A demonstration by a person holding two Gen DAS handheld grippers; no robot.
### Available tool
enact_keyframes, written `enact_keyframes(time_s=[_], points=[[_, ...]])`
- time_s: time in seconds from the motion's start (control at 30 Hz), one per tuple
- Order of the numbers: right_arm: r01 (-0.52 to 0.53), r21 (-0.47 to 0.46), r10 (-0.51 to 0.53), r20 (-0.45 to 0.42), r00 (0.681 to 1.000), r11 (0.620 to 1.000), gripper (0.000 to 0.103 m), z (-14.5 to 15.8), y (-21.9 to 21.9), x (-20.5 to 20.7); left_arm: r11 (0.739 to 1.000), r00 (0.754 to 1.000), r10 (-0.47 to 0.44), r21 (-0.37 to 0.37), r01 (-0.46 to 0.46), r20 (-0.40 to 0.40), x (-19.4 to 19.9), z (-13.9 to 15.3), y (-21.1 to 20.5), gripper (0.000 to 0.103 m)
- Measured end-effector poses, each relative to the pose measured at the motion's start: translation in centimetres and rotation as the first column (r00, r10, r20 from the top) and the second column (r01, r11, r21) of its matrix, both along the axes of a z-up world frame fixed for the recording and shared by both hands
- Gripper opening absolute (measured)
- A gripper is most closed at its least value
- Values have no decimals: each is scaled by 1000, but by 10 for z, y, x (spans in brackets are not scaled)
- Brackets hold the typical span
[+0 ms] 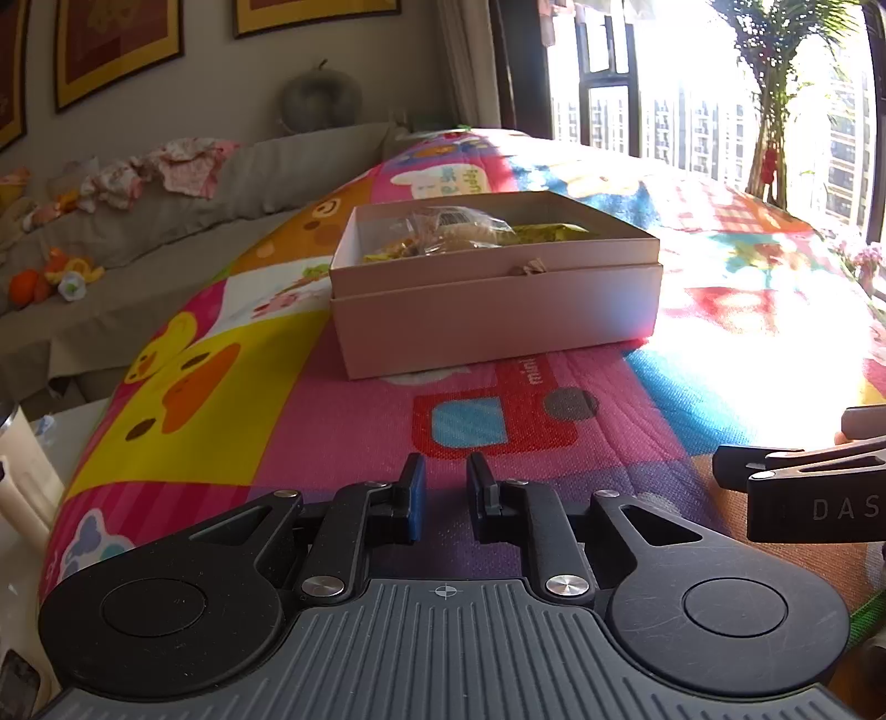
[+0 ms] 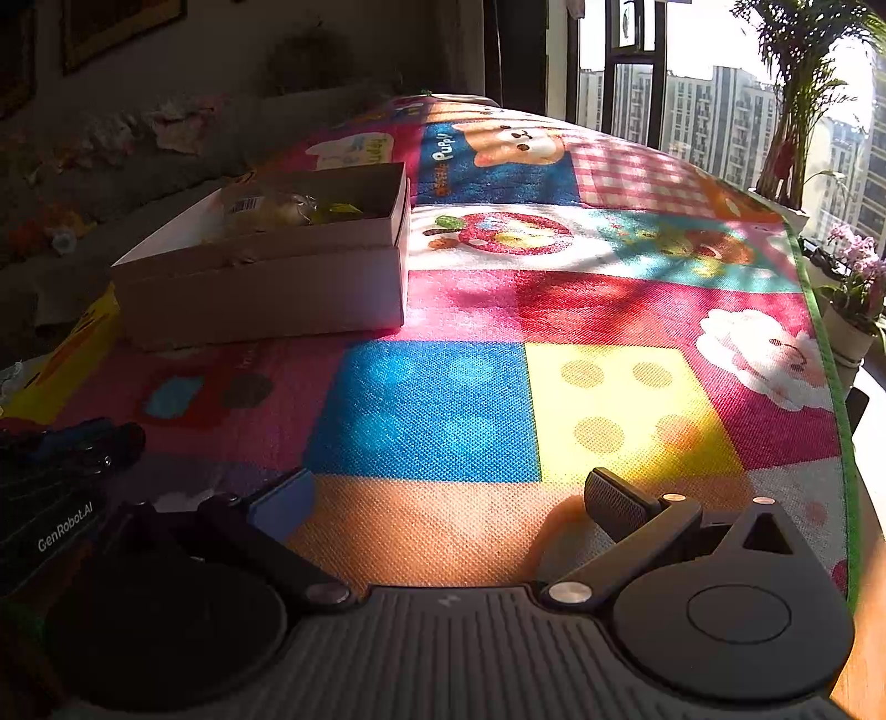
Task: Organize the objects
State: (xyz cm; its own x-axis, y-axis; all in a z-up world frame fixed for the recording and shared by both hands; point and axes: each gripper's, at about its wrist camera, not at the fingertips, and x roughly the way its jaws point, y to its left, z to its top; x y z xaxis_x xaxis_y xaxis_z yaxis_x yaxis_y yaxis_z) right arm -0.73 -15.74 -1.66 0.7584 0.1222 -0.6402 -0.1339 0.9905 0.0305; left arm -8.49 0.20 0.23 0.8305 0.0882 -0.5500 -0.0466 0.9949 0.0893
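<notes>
A pale cardboard box (image 1: 498, 310) sits open on the colourful play mat (image 1: 343, 426), its tray nested on top of its own lid so that a step shows along the side. Inside lie a few wrapped items: a clear plastic bag (image 1: 443, 227) with a barcode label and something yellow-green beside it; their exact nature is hard to tell. In the right wrist view the same box (image 2: 266, 293) stands at the left, in shadow, while sunlight falls across the mat's blue, yellow and red squares to its right.

The left hand-held gripper (image 1: 446, 498) hangs low over the mat, well short of the box, with its fingers drawn close together, a narrow gap between the pads, and nothing held. The right hand-held gripper (image 2: 448, 504) is spread wide over an orange patch of mat, its fingers far apart and empty. Each gripper shows at the edge of the other's view, side by side.

Beyond the mat, a grey sofa (image 1: 166, 221) carries scattered cloth and small toys, framed pictures (image 1: 116, 50) hang on the wall, and a potted palm (image 2: 797, 111) stands by the bright window, with pink flowers (image 2: 858, 266) near it.
</notes>
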Motion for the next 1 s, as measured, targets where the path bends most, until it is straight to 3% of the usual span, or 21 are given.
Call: enact_keyframes(time_s=[1.0], points=[[-40,-9,40,1,999,999,103,0,2,-1,1000,1000,0,1,0,2,0,0,0,18]])
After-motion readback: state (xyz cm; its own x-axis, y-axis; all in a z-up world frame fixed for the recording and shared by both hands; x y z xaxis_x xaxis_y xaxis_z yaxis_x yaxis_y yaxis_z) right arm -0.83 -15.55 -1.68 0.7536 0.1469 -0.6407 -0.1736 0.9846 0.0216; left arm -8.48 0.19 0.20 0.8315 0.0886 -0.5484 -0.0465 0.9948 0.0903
